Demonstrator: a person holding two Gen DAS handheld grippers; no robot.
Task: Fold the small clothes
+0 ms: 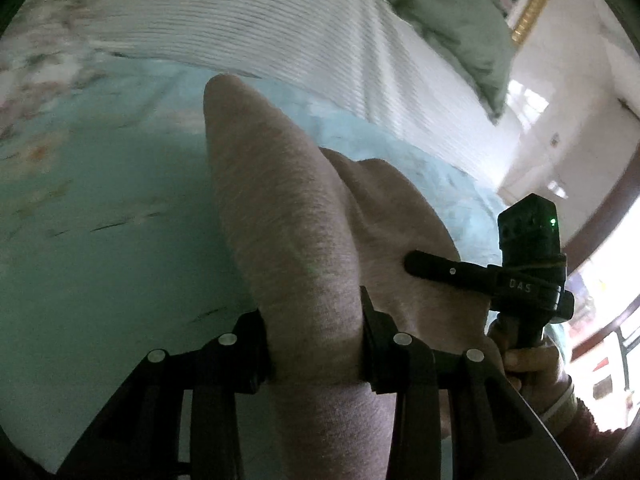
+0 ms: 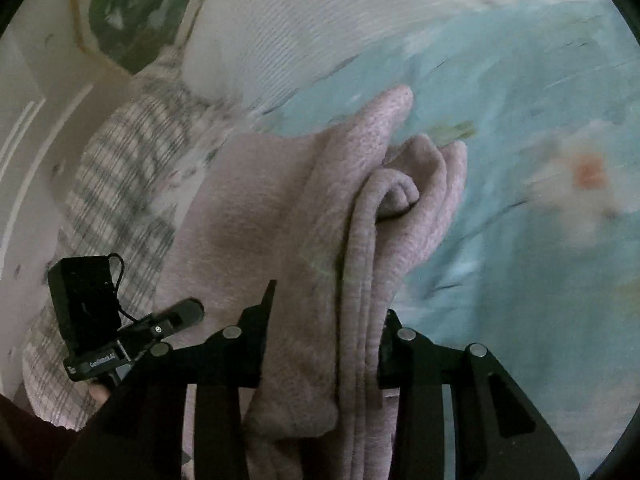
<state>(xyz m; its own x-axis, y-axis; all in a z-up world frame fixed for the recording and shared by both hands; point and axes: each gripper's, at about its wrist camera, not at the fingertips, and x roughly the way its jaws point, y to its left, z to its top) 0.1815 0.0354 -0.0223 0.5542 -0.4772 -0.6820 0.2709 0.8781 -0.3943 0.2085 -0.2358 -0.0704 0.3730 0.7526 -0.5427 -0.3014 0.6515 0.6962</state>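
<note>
A dusty-pink knitted garment [image 1: 280,200] hangs gathered between both grippers above the bed. In the left wrist view my left gripper [image 1: 314,344] is shut on a thick fold of it, the cloth bulging up between the black jaws. To the right, a finger [image 1: 432,266] of the right gripper lies against the same garment. In the right wrist view my right gripper [image 2: 326,332] is shut on several bunched layers of the pink garment [image 2: 280,200]. A finger [image 2: 180,312] of the left gripper shows at the lower left, on the cloth.
A pale blue floral bedsheet [image 1: 100,200] lies beneath. A white ribbed blanket [image 1: 240,12] and a green pillow [image 1: 452,20] lie farther back. A checked cloth [image 2: 120,160] is heaped at the left. A person's hand [image 1: 528,360] holds the right gripper's handle.
</note>
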